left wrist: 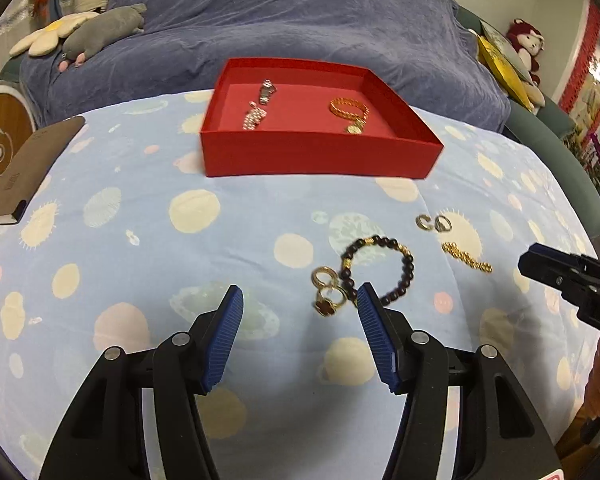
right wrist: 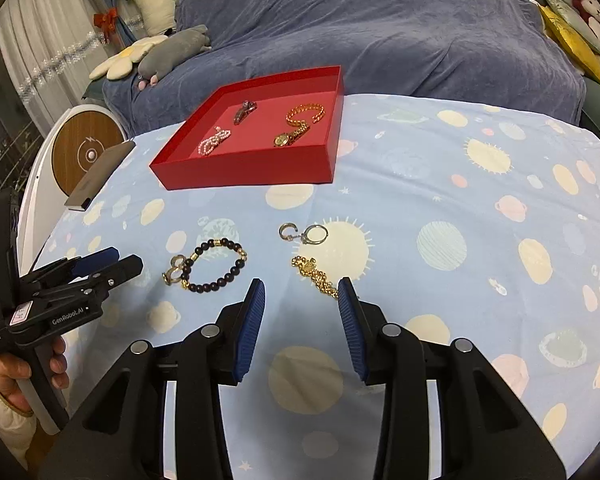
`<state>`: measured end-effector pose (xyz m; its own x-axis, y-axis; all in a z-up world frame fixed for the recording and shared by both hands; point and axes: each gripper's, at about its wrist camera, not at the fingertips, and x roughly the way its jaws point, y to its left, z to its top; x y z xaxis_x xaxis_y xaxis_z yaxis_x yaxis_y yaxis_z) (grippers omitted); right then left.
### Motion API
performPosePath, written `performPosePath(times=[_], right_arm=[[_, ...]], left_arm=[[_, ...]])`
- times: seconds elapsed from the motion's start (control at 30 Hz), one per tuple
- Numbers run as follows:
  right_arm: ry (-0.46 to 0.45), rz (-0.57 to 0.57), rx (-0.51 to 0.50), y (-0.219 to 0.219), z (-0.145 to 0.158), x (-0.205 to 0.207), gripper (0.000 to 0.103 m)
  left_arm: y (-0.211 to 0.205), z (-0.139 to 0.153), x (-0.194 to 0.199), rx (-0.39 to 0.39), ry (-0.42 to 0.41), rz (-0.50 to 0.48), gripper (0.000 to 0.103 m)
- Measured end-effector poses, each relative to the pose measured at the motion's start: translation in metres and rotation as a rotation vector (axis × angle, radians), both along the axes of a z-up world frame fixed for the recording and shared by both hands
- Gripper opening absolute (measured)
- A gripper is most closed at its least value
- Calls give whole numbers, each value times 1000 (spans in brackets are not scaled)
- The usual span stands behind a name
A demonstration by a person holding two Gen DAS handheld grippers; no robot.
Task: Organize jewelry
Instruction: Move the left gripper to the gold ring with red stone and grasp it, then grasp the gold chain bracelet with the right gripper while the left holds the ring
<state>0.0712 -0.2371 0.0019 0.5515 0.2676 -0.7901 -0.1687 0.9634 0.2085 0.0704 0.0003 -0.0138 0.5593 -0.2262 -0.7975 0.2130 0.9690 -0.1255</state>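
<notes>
Planet-print cloth covers the counter [right wrist: 440, 200]. Both tongs hang spread and empty above it. Ahead of the left tongs [left wrist: 300, 300] lie gold rings [left wrist: 327, 288] and a dark beaded bracelet [left wrist: 380, 268]; the gold chain [right wrist: 314, 276] sits just beyond the right tongs [right wrist: 302, 292]. Only the right view shows a hand [right wrist: 16, 376] gripping the left handle. Farther off, the red tray [left wrist: 320, 156] holds four pieces.

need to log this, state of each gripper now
left gripper: open, holding nothing
right gripper: open, holding nothing
</notes>
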Motion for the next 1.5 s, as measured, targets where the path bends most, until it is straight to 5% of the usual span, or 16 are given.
performPosePath(times=[0.3, 0.67, 0.9, 1.5], right_arm=[[48, 4, -11, -2, -17, 0, 37], [56, 21, -20, 1, -21, 2, 37], [61, 20, -18, 2, -23, 2, 37], [50, 33, -71, 15, -38, 37, 36]], left_arm=[[-16, -27, 8, 3, 25, -46, 55], [-22, -29, 11, 23, -16, -67, 16], [-28, -29, 5, 46, -27, -102, 14], [5, 8, 0, -72, -47, -33, 12]])
